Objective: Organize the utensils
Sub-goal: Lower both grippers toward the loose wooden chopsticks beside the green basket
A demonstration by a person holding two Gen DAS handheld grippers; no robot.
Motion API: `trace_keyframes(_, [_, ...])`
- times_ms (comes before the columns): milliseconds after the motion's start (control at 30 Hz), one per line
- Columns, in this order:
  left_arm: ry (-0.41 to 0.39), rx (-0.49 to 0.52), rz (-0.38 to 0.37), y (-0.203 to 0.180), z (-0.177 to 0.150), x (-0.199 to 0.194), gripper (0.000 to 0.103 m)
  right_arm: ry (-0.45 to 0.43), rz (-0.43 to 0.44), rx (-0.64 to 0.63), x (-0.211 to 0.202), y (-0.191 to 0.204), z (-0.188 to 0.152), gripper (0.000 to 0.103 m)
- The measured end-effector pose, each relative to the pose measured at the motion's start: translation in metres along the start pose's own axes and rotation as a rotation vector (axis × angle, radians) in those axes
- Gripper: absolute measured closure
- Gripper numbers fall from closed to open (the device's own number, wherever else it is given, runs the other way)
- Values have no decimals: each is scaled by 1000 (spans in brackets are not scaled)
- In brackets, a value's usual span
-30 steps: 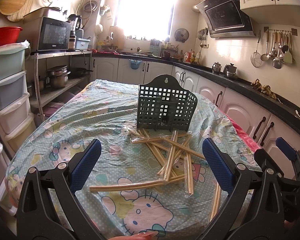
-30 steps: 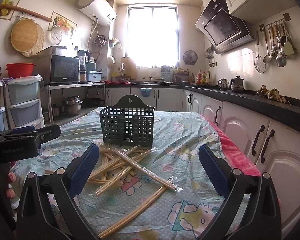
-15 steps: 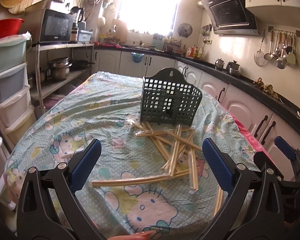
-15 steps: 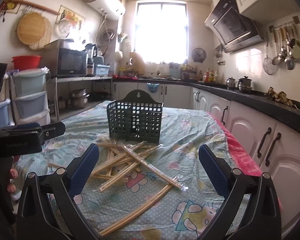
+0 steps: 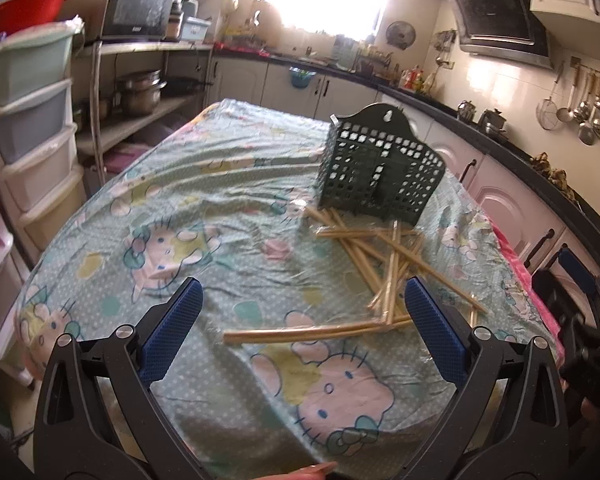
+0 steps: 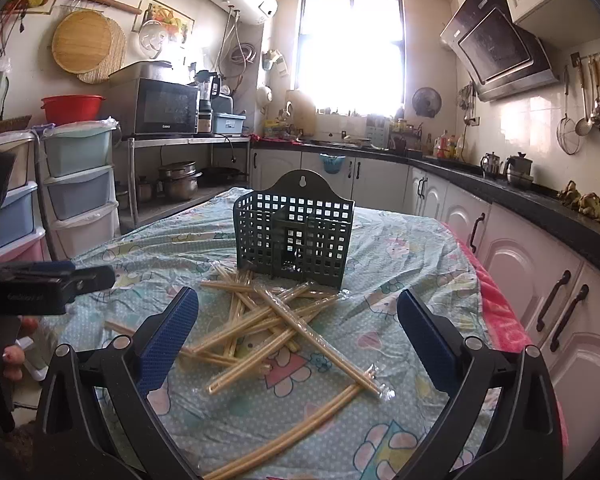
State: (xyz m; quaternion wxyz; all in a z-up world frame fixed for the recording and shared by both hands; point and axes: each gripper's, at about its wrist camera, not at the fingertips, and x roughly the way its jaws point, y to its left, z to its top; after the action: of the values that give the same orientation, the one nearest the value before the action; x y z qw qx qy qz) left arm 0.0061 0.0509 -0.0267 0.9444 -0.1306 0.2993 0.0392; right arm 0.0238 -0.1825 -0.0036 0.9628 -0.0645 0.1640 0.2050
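Left wrist view: left gripper spread wide above the tablecloth, holding nothing. Right gripper likewise spread and empty. Wrapped chopsticks lie scattered just before the upright green basket on the table.

sunlit kitchen window, white cabinets
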Motion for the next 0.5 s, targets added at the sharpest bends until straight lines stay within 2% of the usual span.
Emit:
trace_keyframes(200, [87, -56, 33, 24, -3, 10, 10, 53, 27, -3, 21, -1, 5, 6])
trace_keyframes(433, [185, -97, -14, 41, -13, 21, 10, 76, 34, -29, 41, 0, 11, 6])
trace_keyframes(500, [196, -99, -58, 41, -16, 21, 13, 72, 25, -30, 45, -3, 13, 6])
